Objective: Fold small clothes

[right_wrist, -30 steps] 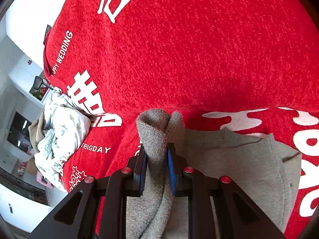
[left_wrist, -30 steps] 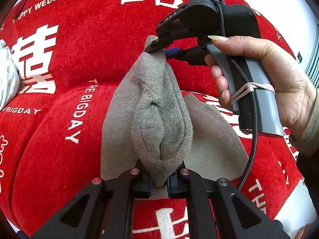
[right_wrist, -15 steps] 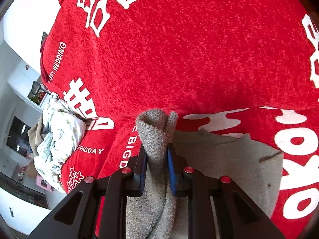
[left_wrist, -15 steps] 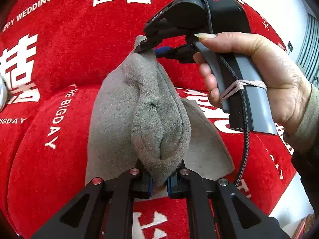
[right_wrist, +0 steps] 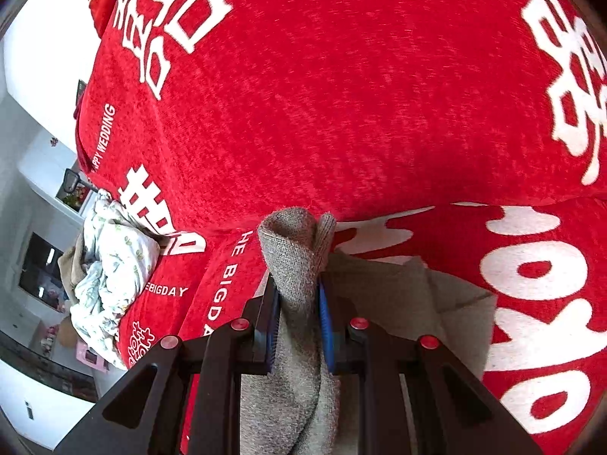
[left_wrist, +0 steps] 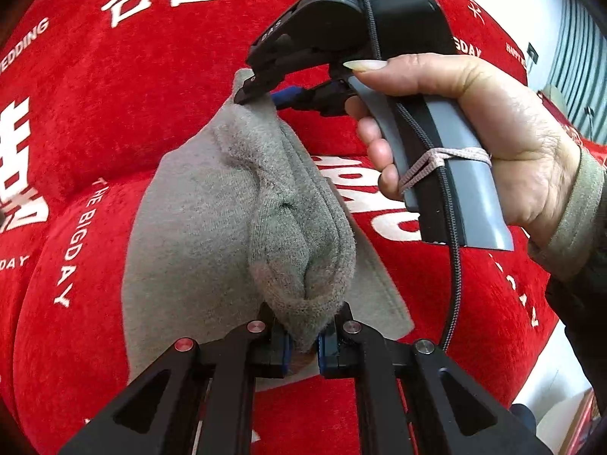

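Note:
A small grey knit garment (left_wrist: 212,204) is held up between both grippers over a red sofa cover. My left gripper (left_wrist: 303,337) is shut on one bunched edge of it at the bottom of the left wrist view. My right gripper (left_wrist: 261,94), held in a hand, is shut on the opposite edge at the top. In the right wrist view the right gripper (right_wrist: 297,303) pinches a rolled fold of the grey garment (right_wrist: 292,242). The rest of the cloth hangs and lies on the red cover (right_wrist: 428,295).
The red sofa cover (left_wrist: 114,94) with white characters and lettering fills both views. A crumpled white floral cloth (right_wrist: 110,265) lies at the sofa's left end. A white floor and room furniture show past the sofa's edge (right_wrist: 34,227).
Both grippers keep their hold on the grey garment. The pair has drifted over the sofa, with the right gripper and hand appearing closer and larger in the left wrist view.

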Demonstrator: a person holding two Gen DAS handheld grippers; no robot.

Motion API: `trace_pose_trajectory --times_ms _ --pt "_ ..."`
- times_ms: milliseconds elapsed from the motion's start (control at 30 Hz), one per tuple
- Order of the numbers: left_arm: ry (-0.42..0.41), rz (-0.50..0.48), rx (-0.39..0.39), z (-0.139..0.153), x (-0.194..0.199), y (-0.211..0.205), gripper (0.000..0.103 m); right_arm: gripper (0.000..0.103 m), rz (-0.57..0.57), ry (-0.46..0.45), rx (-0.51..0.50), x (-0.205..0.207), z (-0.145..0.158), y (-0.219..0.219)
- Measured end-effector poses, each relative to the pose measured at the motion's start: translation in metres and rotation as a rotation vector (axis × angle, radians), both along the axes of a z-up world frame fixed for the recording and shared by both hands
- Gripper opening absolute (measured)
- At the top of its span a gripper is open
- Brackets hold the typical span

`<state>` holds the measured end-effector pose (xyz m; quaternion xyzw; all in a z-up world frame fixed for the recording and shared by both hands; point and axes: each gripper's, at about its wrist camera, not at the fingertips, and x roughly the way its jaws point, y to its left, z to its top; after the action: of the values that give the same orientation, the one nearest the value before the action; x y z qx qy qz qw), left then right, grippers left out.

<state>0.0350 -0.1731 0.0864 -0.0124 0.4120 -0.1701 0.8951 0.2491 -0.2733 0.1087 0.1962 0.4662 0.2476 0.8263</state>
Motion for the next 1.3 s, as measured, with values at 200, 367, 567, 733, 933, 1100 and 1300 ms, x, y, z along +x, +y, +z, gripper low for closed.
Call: trace_pose_trajectory --times_ms 200,367,567,733,933,1100,1300 --pt "0.017 -0.031 0.034 -0.006 0.003 -0.028 0.010 0.020 -0.021 0.014 0.024 0.002 -0.012 -0.027" --pt "0.058 -0.028 0.071 -0.020 0.010 -0.045 0.010 0.020 -0.027 0.042 0.024 0.007 -0.032 -0.035" --pt "0.072 -0.023 0.099 -0.028 0.015 -0.054 0.010 0.020 -0.032 0.051 0.038 0.010 -0.045 -0.041" --pt "0.070 -0.034 0.118 -0.031 0.014 -0.062 0.010 0.020 -0.038 0.047 0.042 0.009 -0.049 -0.049" --pt "0.095 -0.036 0.132 -0.046 0.022 -0.060 0.010 0.020 -0.064 0.081 0.051 0.011 -0.069 -0.057" --pt "0.090 -0.038 0.151 -0.046 0.024 -0.063 0.010 0.020 -0.075 0.086 0.066 0.012 -0.075 -0.062" --pt "0.099 -0.030 0.158 -0.045 0.023 -0.066 0.011 0.028 -0.092 0.110 0.030 0.013 -0.081 -0.064"
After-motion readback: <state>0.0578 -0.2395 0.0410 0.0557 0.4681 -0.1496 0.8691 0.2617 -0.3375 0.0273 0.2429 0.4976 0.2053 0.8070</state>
